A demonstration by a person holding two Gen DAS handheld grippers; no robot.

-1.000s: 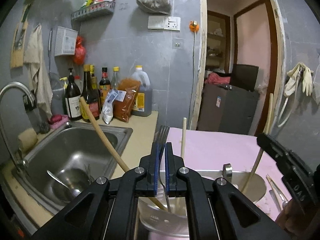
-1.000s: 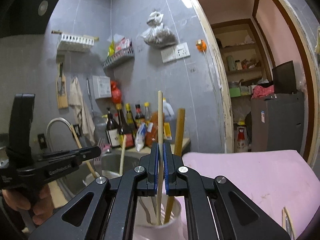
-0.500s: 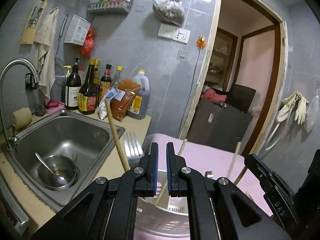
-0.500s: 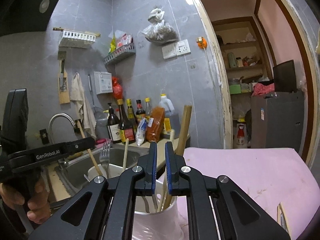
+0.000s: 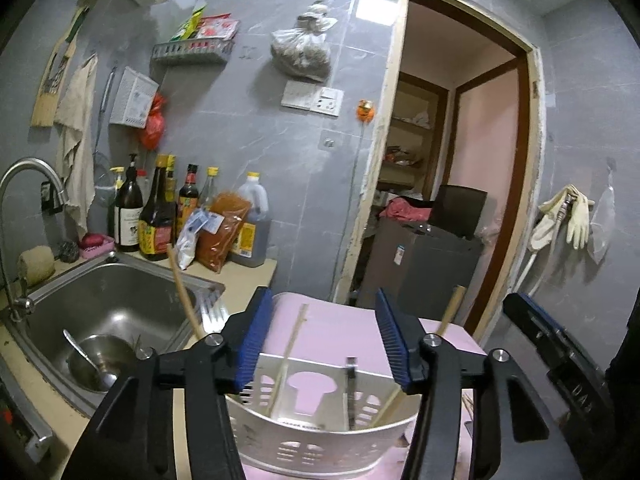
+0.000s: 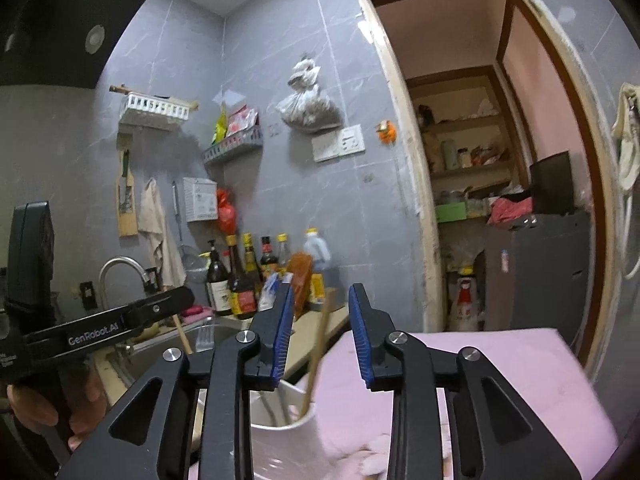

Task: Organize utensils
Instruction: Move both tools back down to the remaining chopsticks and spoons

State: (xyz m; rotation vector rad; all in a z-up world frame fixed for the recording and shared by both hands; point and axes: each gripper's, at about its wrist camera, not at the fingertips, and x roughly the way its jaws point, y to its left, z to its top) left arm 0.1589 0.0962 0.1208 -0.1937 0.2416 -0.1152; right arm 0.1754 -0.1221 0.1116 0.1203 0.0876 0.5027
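Note:
A white slotted utensil holder (image 5: 320, 440) stands on the pink cloth, below my left gripper (image 5: 324, 336). In it stand a wooden chopstick (image 5: 290, 352), a wooden-handled utensil (image 5: 182, 292), a fork (image 5: 212, 316) and another wooden stick (image 5: 448, 312). My left gripper is open and empty above the holder. My right gripper (image 6: 320, 332) is open and empty above the same holder (image 6: 286, 440), with a wooden stick (image 6: 318, 352) standing between its jaws, untouched. The right gripper shows at the right edge of the left wrist view (image 5: 560, 360).
A steel sink (image 5: 100, 308) with a bowl and spoon (image 5: 86, 360) lies left, with a faucet (image 5: 24, 184). Sauce bottles (image 5: 160, 208) line the grey wall. A pink cloth (image 6: 460, 380) covers the table. A doorway (image 5: 452, 184) opens behind.
Both grippers have opened. The left let go of the fork and the right let go of the chopstick; both utensils now stand in the holder. Both grippers rose.

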